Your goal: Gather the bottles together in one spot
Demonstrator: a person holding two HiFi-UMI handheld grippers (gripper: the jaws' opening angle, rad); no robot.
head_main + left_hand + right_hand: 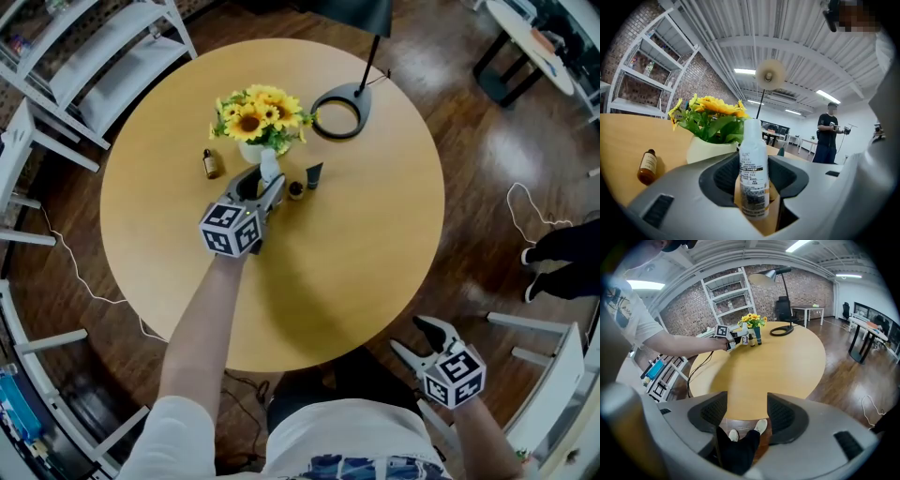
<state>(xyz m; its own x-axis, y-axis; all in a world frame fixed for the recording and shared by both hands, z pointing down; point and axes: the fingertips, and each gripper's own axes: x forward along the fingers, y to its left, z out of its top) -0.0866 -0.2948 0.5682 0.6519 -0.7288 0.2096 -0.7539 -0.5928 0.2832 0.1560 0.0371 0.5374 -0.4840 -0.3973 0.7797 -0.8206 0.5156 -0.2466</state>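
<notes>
Upright white bottle (753, 168) in left gripper (261, 186); amber bottle (647, 165) apart.

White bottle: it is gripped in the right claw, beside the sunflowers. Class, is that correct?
No: the left gripper view shows the white bottle gripped in the left claw, not the right, beside the sunflowers.

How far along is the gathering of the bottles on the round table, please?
Partly done: the small dark bottle and dark tube stand together by the flower pot. The left gripper holds the white bottle beside them. The amber bottle stands apart; the right gripper is open, empty.
</notes>
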